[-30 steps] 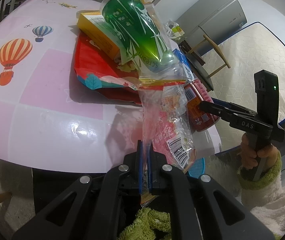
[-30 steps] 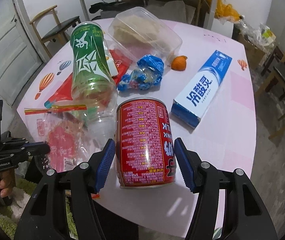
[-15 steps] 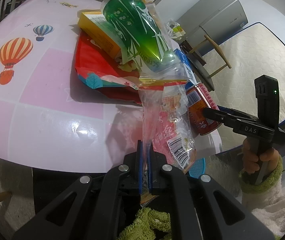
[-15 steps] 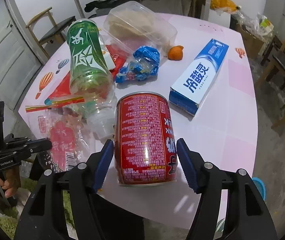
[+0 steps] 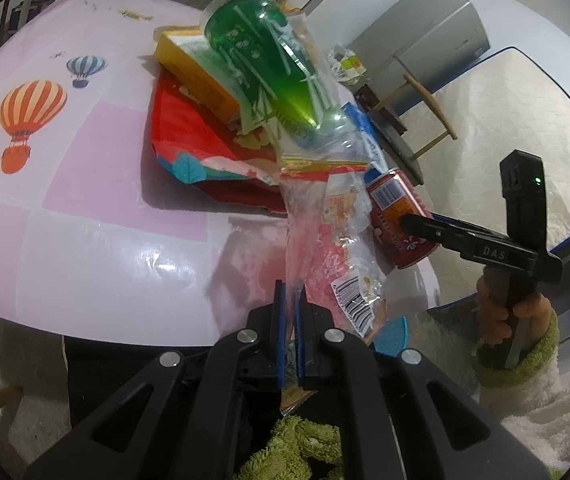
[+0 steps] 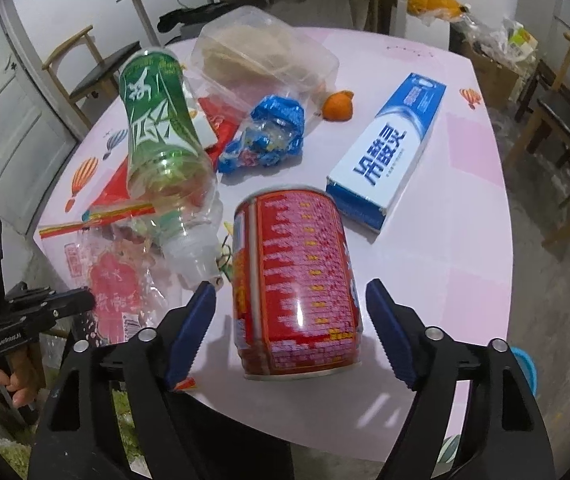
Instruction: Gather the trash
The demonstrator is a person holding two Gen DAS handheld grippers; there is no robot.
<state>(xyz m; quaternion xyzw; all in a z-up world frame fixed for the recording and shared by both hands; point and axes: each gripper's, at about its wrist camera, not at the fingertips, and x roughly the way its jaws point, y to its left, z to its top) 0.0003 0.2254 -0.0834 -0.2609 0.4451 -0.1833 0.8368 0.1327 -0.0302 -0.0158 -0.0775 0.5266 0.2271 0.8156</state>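
1. Left gripper (image 5: 289,332): the jaws are nearly together, pinching the near edge of the clear plastic bag (image 5: 325,240). The bag hangs over the near rim of the bench (image 5: 105,248), and its far end lies under the green bottle (image 5: 269,68).

2. Green bottle: in the right wrist view the green bottle (image 6: 161,148) lies on its side, with its neck toward the grippers and its base away. It rests on a red wrapper (image 5: 205,152) and is touching the bag. Judgement: a pull on the bag would likely drag the bottle with it.

3. Red can (image 6: 297,284): it stands upright near the front edge of the bench, its long axis vertical, just right of the bottle neck. This is the key relation: the can sits directly ahead of the right gripper, centred between the two fingers.

4. Right gripper (image 6: 291,320): the jaws are spread wide, wider than the can, with a visible gap on each side. Neither pad touches the can. Judgement: the right gripper is the nearer one for the can, and closing squarely across the can's body is the step in hand.

5. Right of the can: a blue toothpaste box (image 6: 389,148) lies flat, its long axis running diagonally away. A crumpled blue wrapper (image 6: 265,136) and an orange peel (image 6: 337,106) lie farther back, well apart from both grippers.
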